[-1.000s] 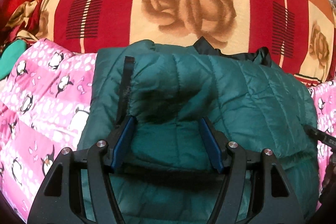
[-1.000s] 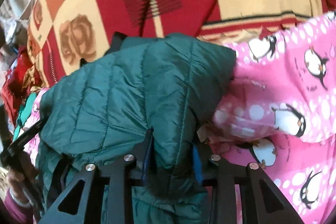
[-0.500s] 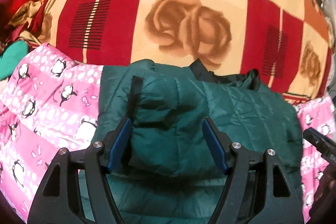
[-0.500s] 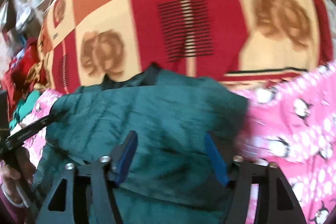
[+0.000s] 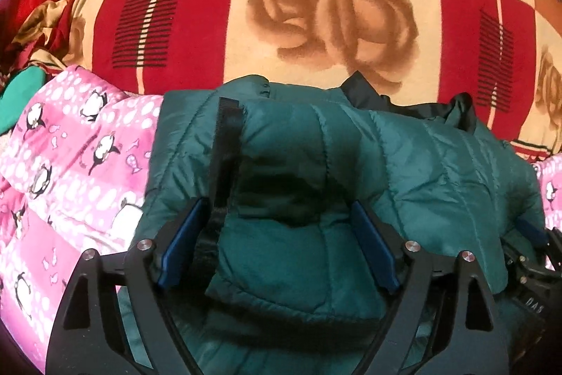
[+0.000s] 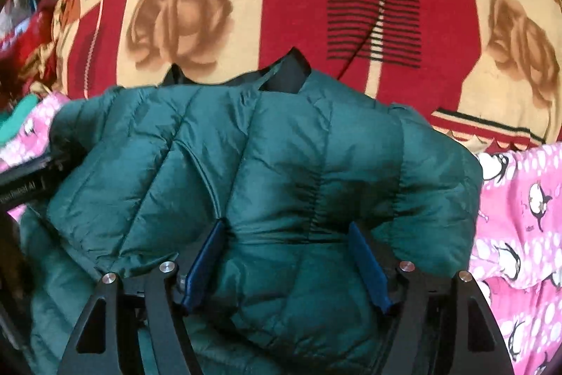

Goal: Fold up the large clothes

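Released now, green jacket (image 6: 281, 171) lies on penguin sheet (image 5: 70, 171), rose blanket (image 5: 333, 6) behind.

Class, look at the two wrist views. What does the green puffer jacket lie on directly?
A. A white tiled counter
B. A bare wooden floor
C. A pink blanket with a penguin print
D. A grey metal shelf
C: the green puffer jacket rests on the pink penguin-print blanket, which shows on both sides of it, with the red and cream rose blanket beyond.
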Demonstrator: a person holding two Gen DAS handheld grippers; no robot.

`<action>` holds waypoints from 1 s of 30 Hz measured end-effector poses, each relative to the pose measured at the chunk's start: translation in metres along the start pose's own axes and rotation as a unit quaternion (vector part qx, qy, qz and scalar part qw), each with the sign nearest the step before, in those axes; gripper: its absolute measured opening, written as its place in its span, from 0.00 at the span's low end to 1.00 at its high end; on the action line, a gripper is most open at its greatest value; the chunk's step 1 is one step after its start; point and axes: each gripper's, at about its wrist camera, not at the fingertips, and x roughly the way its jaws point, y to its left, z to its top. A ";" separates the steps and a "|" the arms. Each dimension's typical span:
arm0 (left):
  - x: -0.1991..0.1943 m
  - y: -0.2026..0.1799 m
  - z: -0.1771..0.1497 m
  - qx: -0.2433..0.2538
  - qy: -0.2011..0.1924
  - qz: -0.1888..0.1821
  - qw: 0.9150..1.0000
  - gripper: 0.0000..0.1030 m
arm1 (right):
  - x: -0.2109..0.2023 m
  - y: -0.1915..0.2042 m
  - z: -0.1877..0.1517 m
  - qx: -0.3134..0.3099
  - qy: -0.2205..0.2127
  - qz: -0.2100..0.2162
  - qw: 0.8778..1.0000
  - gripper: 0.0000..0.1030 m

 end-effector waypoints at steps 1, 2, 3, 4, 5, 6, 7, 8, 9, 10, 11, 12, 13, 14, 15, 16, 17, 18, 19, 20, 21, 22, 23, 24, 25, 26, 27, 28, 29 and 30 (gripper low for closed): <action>-0.005 0.002 0.000 -0.003 -0.002 -0.005 1.000 0.82 | -0.006 -0.003 0.000 0.006 0.001 0.005 1.000 0.68; -0.014 0.005 -0.001 -0.007 -0.006 -0.009 1.000 0.82 | -0.016 -0.006 -0.003 0.013 0.000 0.011 1.000 0.68; -0.019 0.006 -0.001 -0.009 -0.008 -0.010 1.000 0.82 | -0.026 -0.008 -0.006 0.018 -0.003 0.017 1.000 0.69; -0.027 0.009 -0.003 -0.009 -0.012 -0.011 1.000 0.82 | -0.033 -0.009 -0.008 0.021 -0.005 0.020 1.000 0.72; -0.037 0.011 -0.004 -0.006 -0.019 -0.011 1.000 0.82 | -0.044 -0.011 -0.013 0.023 -0.008 0.023 0.999 0.74; -0.044 0.012 -0.006 -0.002 -0.024 -0.009 1.000 0.82 | -0.054 -0.012 -0.017 0.025 -0.010 0.023 0.999 0.76; -0.050 0.014 -0.007 0.003 -0.028 -0.004 1.000 0.82 | -0.060 -0.012 -0.022 0.026 -0.010 0.023 0.999 0.76; -0.058 0.016 -0.011 0.010 -0.032 0.003 0.999 0.82 | -0.066 -0.012 -0.027 0.028 -0.009 0.024 0.999 0.76; -0.063 0.017 -0.013 0.013 -0.033 0.004 0.999 0.82 | -0.073 -0.015 -0.033 0.031 -0.006 0.026 0.999 0.76; -0.069 0.019 -0.017 0.017 -0.033 0.005 0.999 0.82 | -0.078 -0.015 -0.037 0.034 -0.004 0.025 0.999 0.76; -0.075 0.021 -0.022 0.020 -0.032 0.004 0.999 0.82 | -0.082 -0.017 -0.042 0.038 -0.001 0.022 0.999 0.76; -0.079 0.023 -0.026 0.021 -0.031 0.004 0.999 0.82 | -0.085 -0.019 -0.047 0.040 0.002 0.018 0.999 0.76; -0.082 0.025 -0.030 0.022 -0.030 0.004 0.999 0.82 | -0.087 -0.020 -0.052 0.041 0.007 0.011 0.999 0.76; -0.086 0.027 -0.037 0.023 -0.029 0.006 0.999 0.82 | -0.088 -0.020 -0.058 0.043 0.011 0.005 0.999 0.76; -0.087 0.028 -0.041 0.024 -0.027 0.007 0.999 0.82 | -0.088 -0.021 -0.062 0.045 0.013 0.001 0.999 0.76; -0.089 0.030 -0.047 0.026 -0.023 0.008 0.999 0.82 | -0.088 -0.021 -0.067 0.049 0.016 -0.001 0.999 0.76; -0.091 0.032 -0.052 0.028 -0.021 0.010 0.999 0.82 | -0.089 -0.021 -0.072 0.052 0.020 0.000 0.998 0.76; -0.092 0.033 -0.057 0.028 -0.020 0.012 0.999 0.82 | -0.089 -0.021 -0.077 0.055 0.024 0.000 0.998 0.76; -0.094 0.034 -0.062 0.029 -0.019 0.016 0.999 0.82 | -0.090 -0.021 -0.081 0.055 0.026 -0.001 0.998 0.76; -0.096 0.036 -0.066 0.029 -0.019 0.018 0.999 0.82 | -0.090 -0.020 -0.086 0.056 0.028 -0.004 0.998 0.76; -0.098 0.039 -0.071 0.028 -0.018 0.020 0.999 0.82 | -0.090 -0.019 -0.089 0.057 0.030 -0.008 0.998 0.76; -0.099 0.041 -0.075 0.027 -0.016 0.022 0.999 0.82 | -0.090 -0.019 -0.092 0.058 0.031 -0.011 0.998 0.76; -0.101 0.042 -0.078 0.026 -0.015 0.022 0.999 0.82 | -0.091 -0.020 -0.096 0.061 0.032 -0.012 0.998 0.76; -0.102 0.044 -0.080 0.024 -0.014 0.023 0.999 0.82 | -0.092 -0.020 -0.101 0.065 0.032 -0.013 0.997 0.76; -0.104 0.046 -0.083 0.023 -0.013 0.024 0.999 0.82 | -0.094 -0.021 -0.104 0.068 0.032 -0.013 0.997 0.76; -0.106 0.048 -0.085 0.023 -0.014 0.026 0.999 0.82 | -0.096 -0.021 -0.107 0.071 0.031 -0.013 0.997 0.76; -0.109 0.050 -0.087 0.023 -0.016 0.028 0.999 0.82 | -0.099 -0.022 -0.111 0.073 0.031 -0.015 0.997 0.76; -0.111 0.051 -0.089 0.024 -0.019 0.030 0.999 0.82 | -0.101 -0.022 -0.113 0.074 0.031 -0.016 0.997 0.76; -0.115 0.053 -0.092 0.026 -0.021 0.034 0.999 0.82 | -0.104 -0.023 -0.116 0.075 0.031 -0.018 0.997 0.76; -0.117 0.054 -0.095 0.028 -0.023 0.035 0.999 0.82 | -0.106 -0.023 -0.119 0.074 0.031 -0.018 0.997 0.76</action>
